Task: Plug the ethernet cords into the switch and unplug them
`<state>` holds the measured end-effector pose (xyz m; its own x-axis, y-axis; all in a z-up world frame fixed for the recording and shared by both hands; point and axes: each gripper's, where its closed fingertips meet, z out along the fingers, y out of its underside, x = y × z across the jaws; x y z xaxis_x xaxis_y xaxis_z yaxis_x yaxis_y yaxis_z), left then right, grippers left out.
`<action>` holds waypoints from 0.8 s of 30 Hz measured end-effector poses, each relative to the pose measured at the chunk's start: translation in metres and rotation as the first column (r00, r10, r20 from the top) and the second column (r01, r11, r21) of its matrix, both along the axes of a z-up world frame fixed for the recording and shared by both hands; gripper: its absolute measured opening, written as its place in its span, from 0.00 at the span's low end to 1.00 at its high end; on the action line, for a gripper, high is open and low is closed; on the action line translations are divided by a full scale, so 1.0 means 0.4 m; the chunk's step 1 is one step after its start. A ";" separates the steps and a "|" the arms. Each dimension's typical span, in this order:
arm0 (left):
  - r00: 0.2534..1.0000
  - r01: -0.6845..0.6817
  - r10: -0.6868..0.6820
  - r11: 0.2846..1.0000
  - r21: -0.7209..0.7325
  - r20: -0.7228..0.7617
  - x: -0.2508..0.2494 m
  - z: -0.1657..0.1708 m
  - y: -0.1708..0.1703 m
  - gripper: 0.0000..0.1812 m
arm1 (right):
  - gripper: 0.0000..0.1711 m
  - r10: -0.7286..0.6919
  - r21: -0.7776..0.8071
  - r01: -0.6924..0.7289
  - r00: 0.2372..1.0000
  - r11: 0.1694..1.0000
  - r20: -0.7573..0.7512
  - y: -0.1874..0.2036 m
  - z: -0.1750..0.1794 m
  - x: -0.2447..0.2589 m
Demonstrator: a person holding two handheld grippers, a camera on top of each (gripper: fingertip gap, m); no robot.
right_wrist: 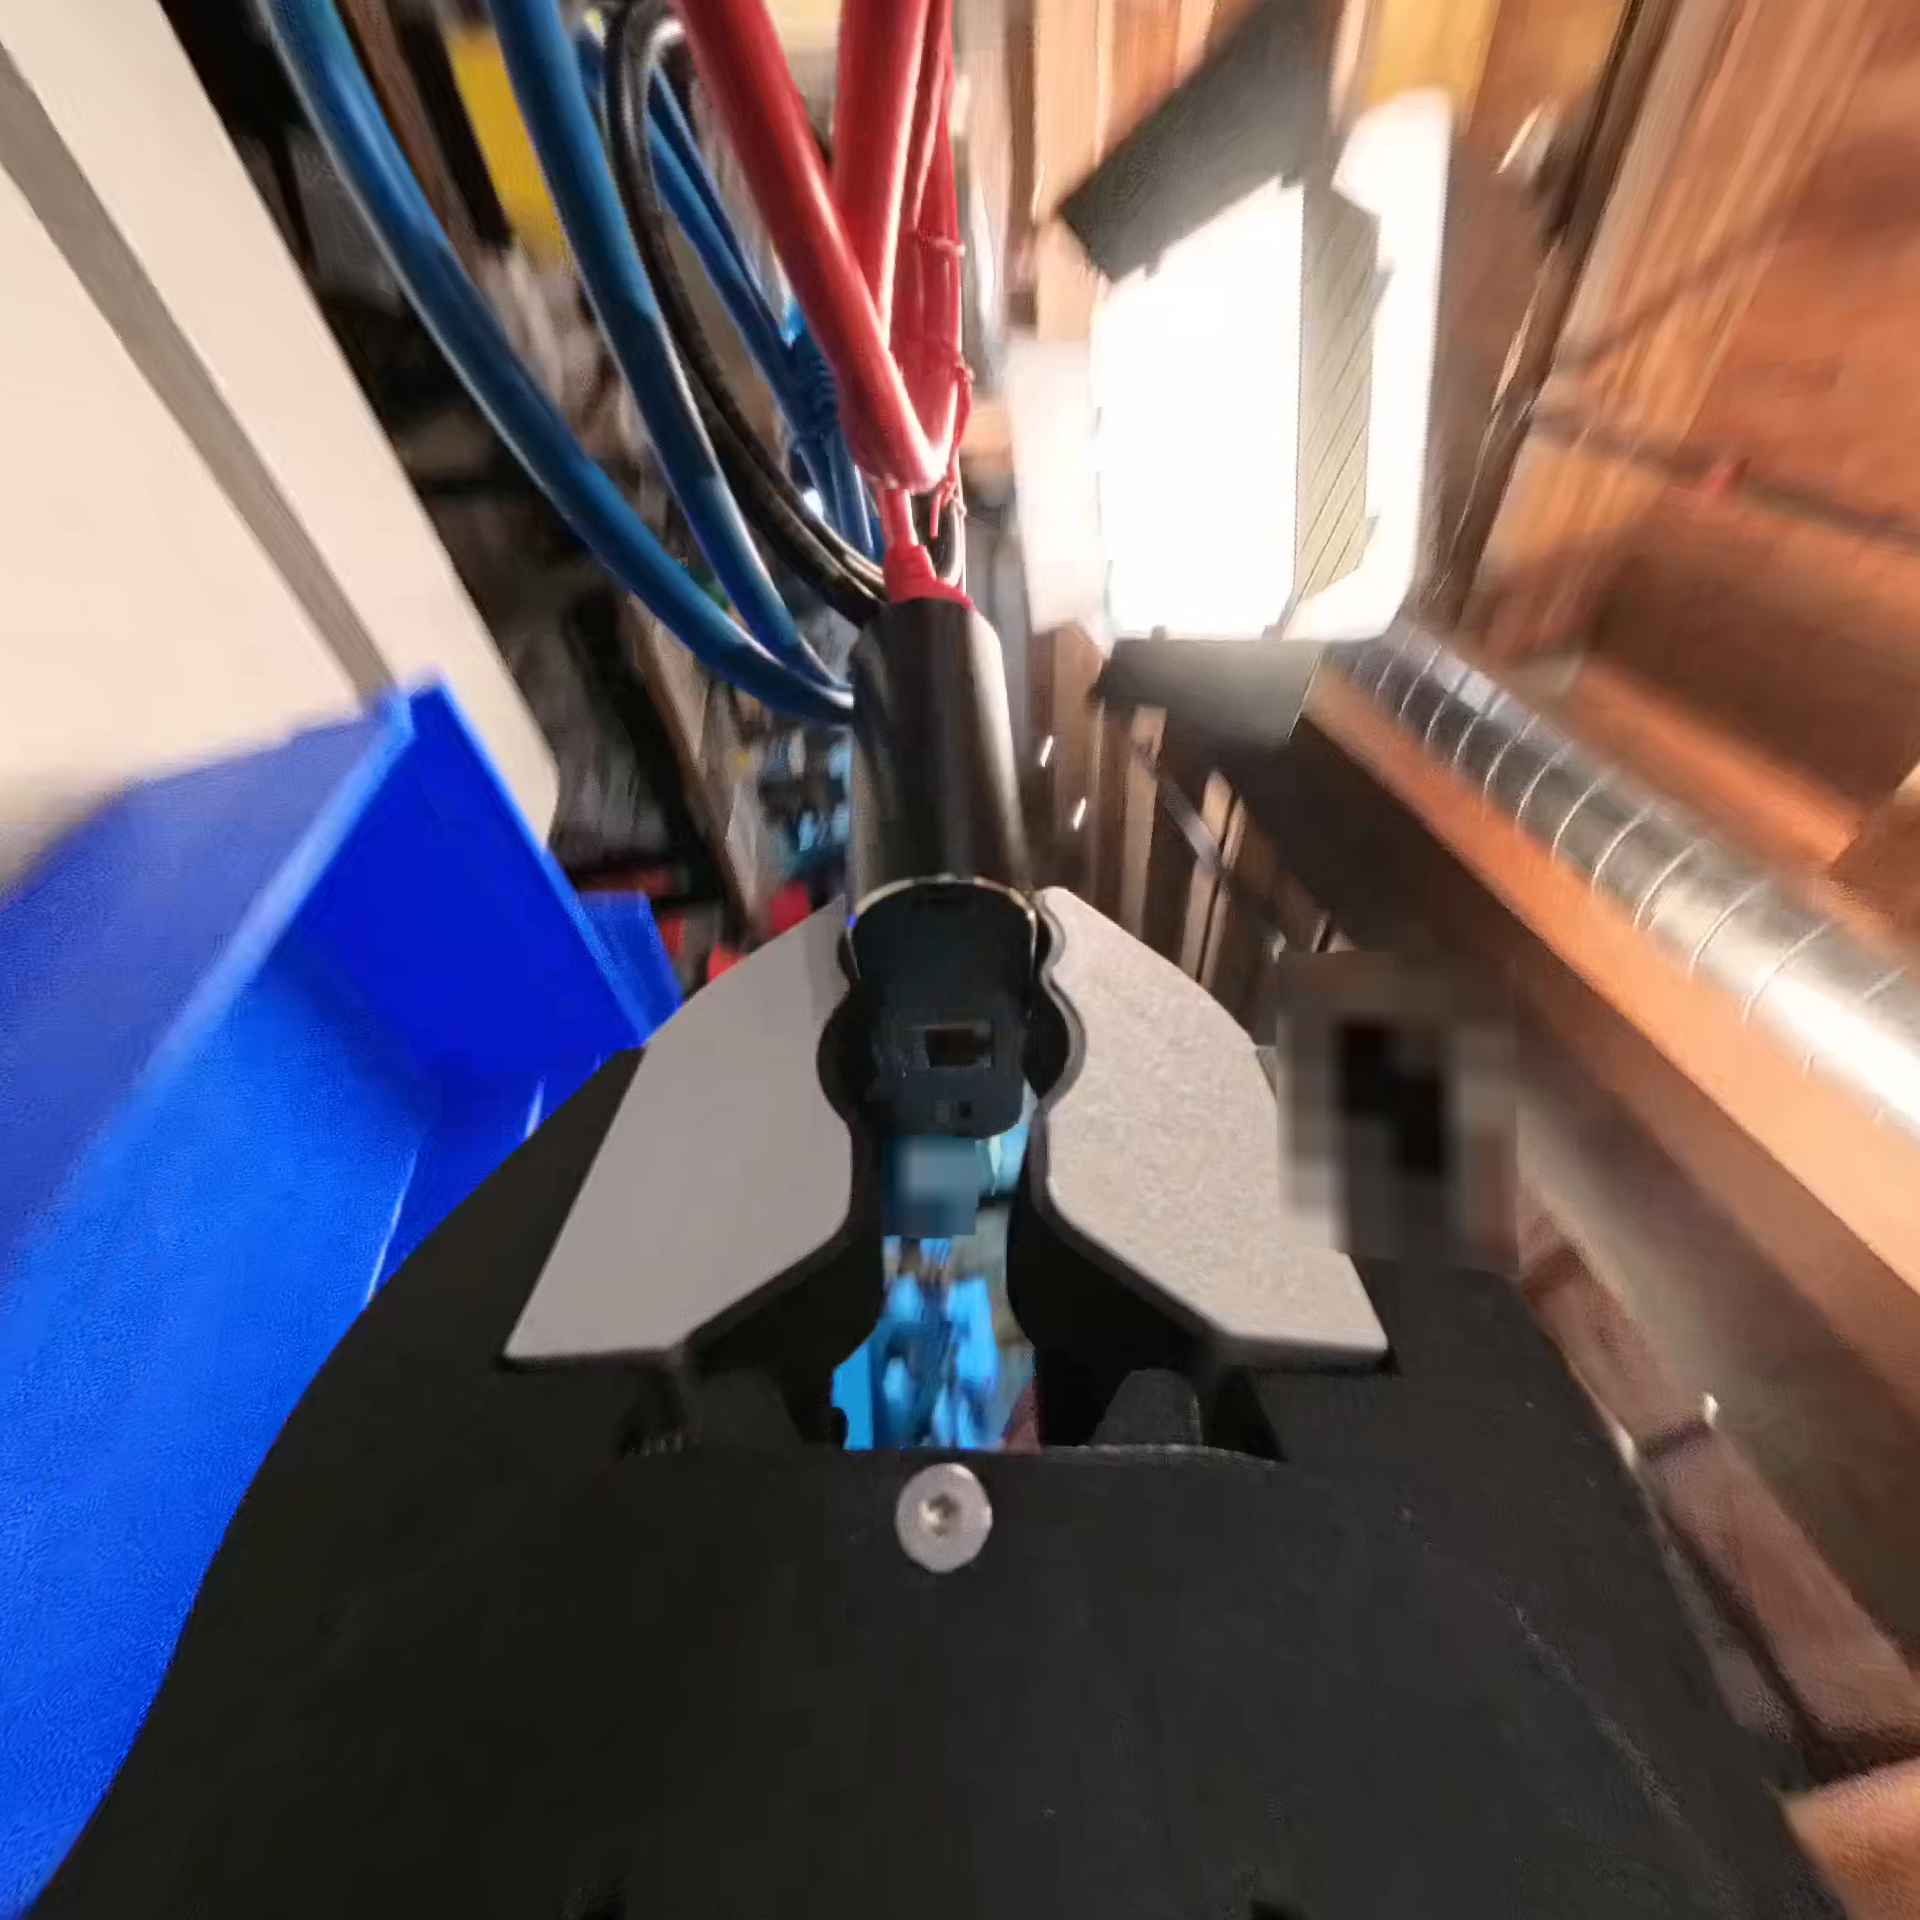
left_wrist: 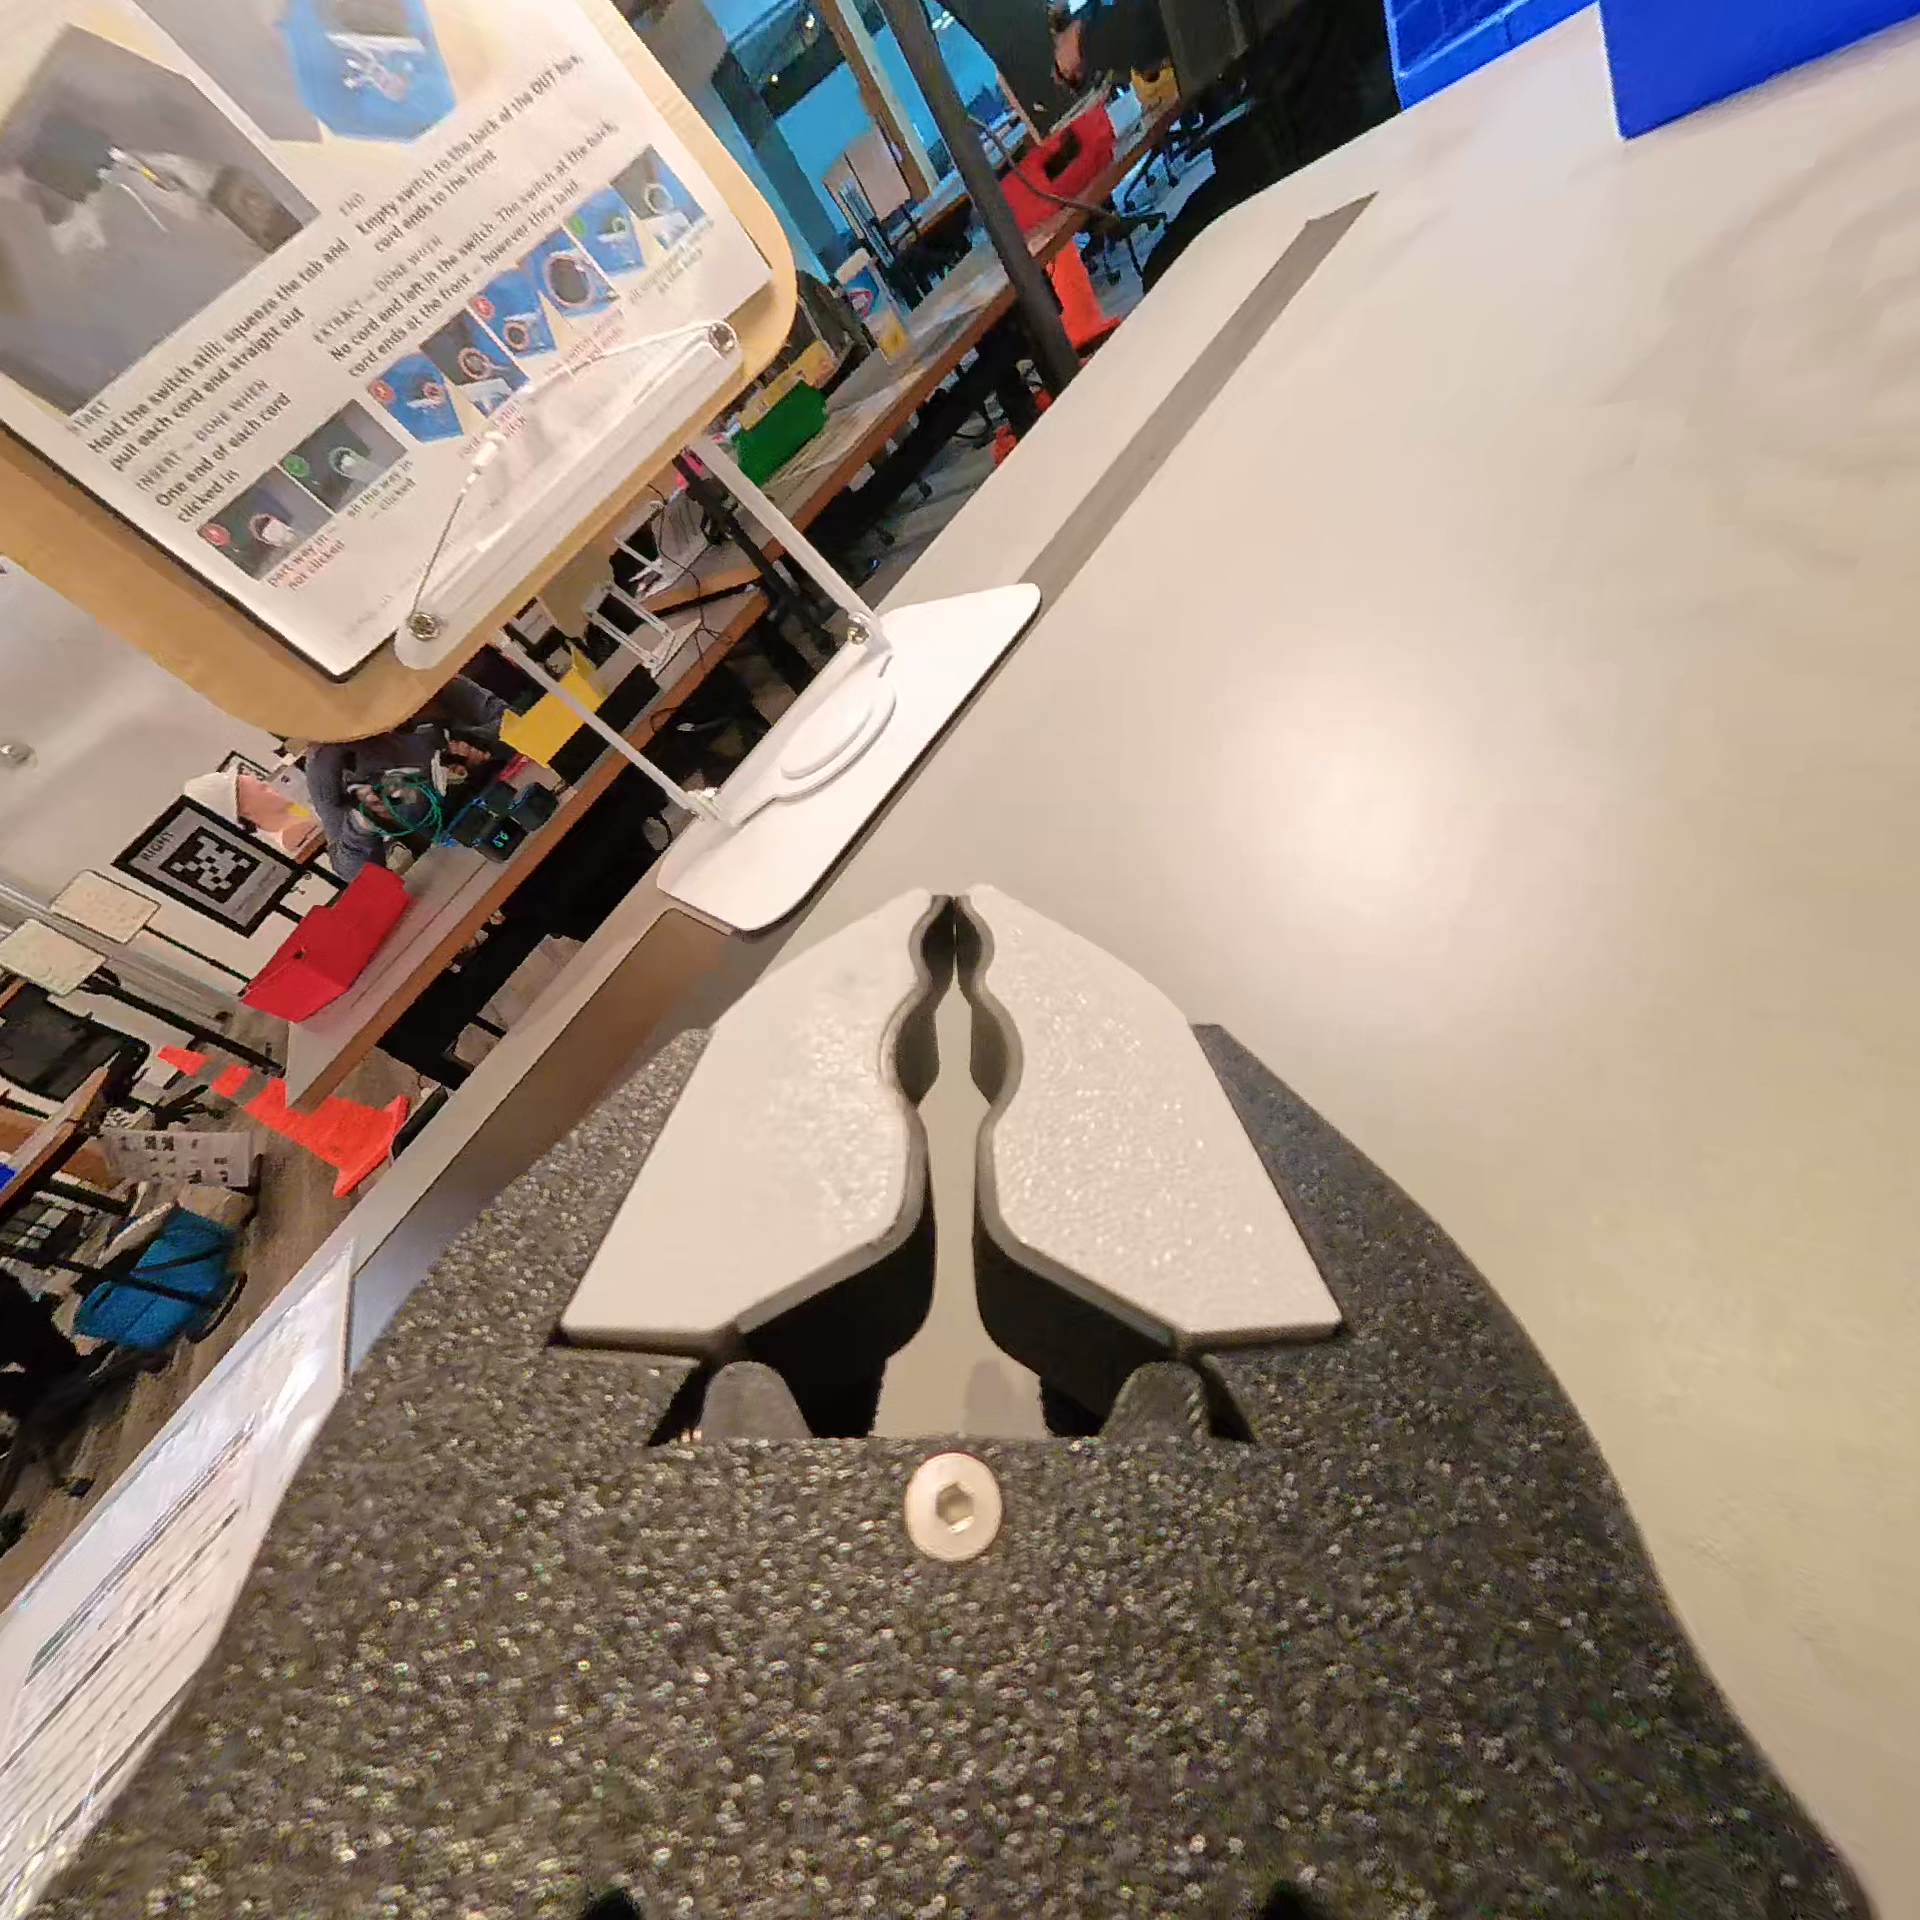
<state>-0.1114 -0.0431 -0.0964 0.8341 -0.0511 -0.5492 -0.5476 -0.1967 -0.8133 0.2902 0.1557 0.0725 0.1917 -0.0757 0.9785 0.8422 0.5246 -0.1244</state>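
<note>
In the right wrist view my right gripper is shut on a small black switch and holds it in the air, one end facing the camera. Blue cords, red cords and a black cord run from its far end and loop off the top of the frame. This view is motion-blurred. In the left wrist view my left gripper is shut and empty, low over the white table. No switch or cord shows in that view.
A blue bin stands on the table at the right gripper's left and shows top right in the left wrist view. A stand holding an instruction sheet has its white base just ahead of the left gripper, near the table edge. My right fingertips sit around 50 cm from my left ones.
</note>
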 end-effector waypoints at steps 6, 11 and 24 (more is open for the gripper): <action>1.000 0.028 -0.028 0.999 -0.030 -0.003 0.023 -0.015 0.009 0.00 | 0.16 -0.405 -0.324 0.385 0.914 0.864 0.004 0.222 -0.194 0.257; 1.000 0.030 -0.031 0.999 -0.033 -0.007 0.032 -0.011 0.001 0.00 | 0.15 -0.414 -0.325 0.429 0.902 0.843 0.119 0.225 -0.316 0.245; 0.998 0.057 -0.057 0.996 -0.072 0.011 0.039 -0.032 0.005 0.04 | 0.29 -0.135 -0.482 0.217 0.971 0.849 0.200 0.167 -0.401 0.183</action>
